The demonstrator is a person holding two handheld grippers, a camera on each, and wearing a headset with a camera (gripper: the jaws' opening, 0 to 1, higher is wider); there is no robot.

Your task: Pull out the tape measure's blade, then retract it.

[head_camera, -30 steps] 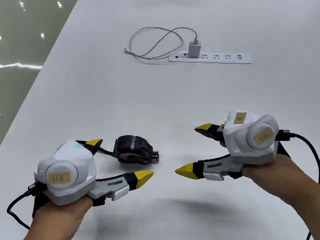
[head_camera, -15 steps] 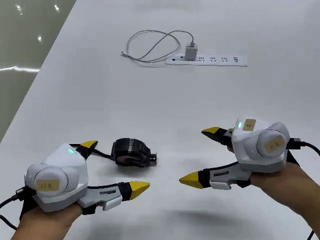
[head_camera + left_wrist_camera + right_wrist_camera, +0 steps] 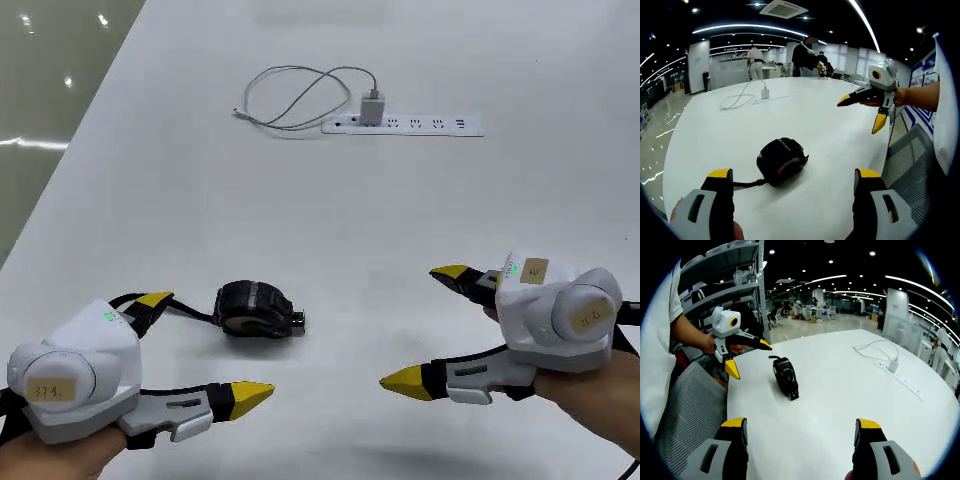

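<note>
Lying flat on the white table, the black tape measure sits nearest the left gripper, long axis crosswise, blade mouth pointing toward the right gripper. Both jaw pairs spread wide, gripping nothing.

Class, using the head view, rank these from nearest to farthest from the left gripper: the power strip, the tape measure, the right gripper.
1. The tape measure, lying just beyond the left gripper.
2. The right gripper, across on the right side of the table.
3. The power strip, far back on the table.
</note>
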